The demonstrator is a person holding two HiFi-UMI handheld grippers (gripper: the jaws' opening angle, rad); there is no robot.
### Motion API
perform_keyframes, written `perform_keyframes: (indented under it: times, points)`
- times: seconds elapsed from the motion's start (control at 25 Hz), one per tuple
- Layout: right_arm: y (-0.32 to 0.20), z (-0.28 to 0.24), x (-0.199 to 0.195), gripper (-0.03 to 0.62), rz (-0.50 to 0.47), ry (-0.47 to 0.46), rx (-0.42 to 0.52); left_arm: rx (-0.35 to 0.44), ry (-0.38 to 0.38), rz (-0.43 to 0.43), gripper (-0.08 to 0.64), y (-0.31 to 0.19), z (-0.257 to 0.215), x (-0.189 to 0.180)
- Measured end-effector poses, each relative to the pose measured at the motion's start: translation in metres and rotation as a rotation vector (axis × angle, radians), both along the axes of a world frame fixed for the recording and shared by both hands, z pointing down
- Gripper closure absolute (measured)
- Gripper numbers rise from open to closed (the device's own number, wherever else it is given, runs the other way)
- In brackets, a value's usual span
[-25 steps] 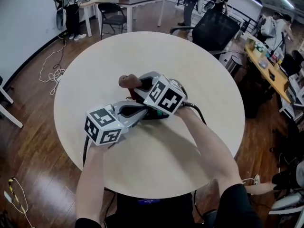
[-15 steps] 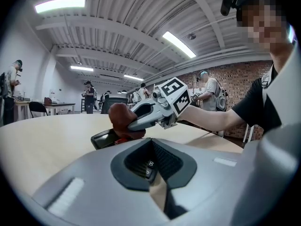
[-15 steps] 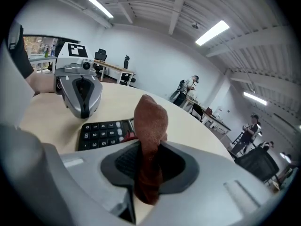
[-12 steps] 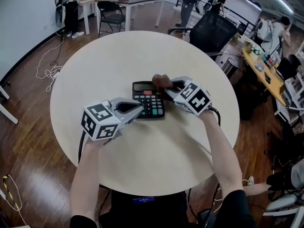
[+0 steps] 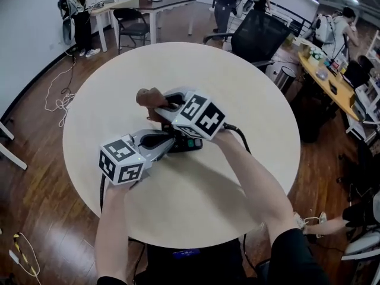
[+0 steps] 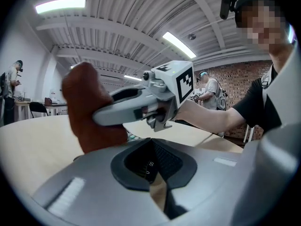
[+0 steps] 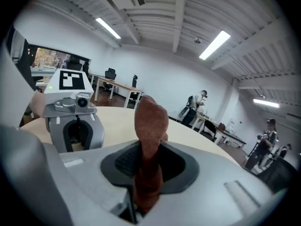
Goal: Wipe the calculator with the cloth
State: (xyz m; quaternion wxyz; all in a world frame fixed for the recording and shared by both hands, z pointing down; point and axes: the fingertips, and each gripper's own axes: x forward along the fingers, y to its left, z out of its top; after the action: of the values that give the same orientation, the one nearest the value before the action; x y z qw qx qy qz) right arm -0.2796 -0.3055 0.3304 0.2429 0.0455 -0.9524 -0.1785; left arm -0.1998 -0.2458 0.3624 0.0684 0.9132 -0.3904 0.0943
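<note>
A black calculator [image 5: 190,143] lies near the middle of a round pale table [image 5: 249,88]. It is almost wholly hidden beneath 2 hand-held grippers, and only a strip with green keys shows in the head view. The left gripper [image 5: 171,140] comes at it from the near-left side, jaws drawn close onto the calculator's edge. The left gripper view shows dark casing and key print pinched between the pads. The right gripper [image 5: 168,104] reaches across above the calculator, jaws clamped narrow on a brown cloth [image 5: 150,96], which bulges beyond the tips in a bunched lump. The cloth sits past the calculator's far-left end; whether it touches the keys cannot be told. This looks like the wiping step, with 1 gripper steadying and the other sweeping. The next move likely calls for drawing the cloth across the face with light downward pressure, while the left grip holds firm so the calculator does not slide.
</note>
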Motion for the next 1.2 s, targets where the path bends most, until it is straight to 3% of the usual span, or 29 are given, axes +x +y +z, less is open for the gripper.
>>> perform_keyframes:
  times: [0.08, 0.2, 0.56, 0.72, 0.8, 1.0, 1.08, 1.2]
  points:
    - [-0.001, 0.021, -0.012, 0.505, -0.015, 0.071, 0.001, 0.005, 0.005, -0.004, 0.554, -0.001, 0.001, 0.003]
    - [-0.013, 0.037, 0.003, 0.505, 0.024, 0.122, -0.007, 0.007, 0.002, -0.003, 0.554, -0.003, 0.002, 0.008]
    - [-0.067, 0.044, 0.106, 0.505, 0.248, 0.154, -0.036, -0.002, -0.008, -0.002, 0.554, -0.002, 0.002, 0.008]
    - [-0.09, 0.044, 0.15, 0.505, 0.377, 0.194, 0.01, 0.019, 0.007, -0.028, 0.554, -0.003, -0.002, 0.002]
    - [-0.074, 0.031, 0.141, 0.505, 0.339, 0.168, 0.046, 0.039, 0.06, -0.115, 0.554, -0.008, -0.009, -0.02]
    - [-0.014, 0.011, 0.063, 0.505, 0.123, 0.169, 0.221, 0.044, 0.302, -0.388, 0.554, -0.016, -0.028, -0.093]
    - [-0.012, 0.018, 0.038, 0.505, 0.095, 0.223, 0.292, 0.055, 0.337, -0.454, 0.554, -0.016, -0.031, -0.109]
    - [-0.009, 0.042, 0.026, 0.505, 0.063, 0.307, 0.311, 0.06, 0.363, -0.481, 0.554, -0.015, -0.03, -0.112]
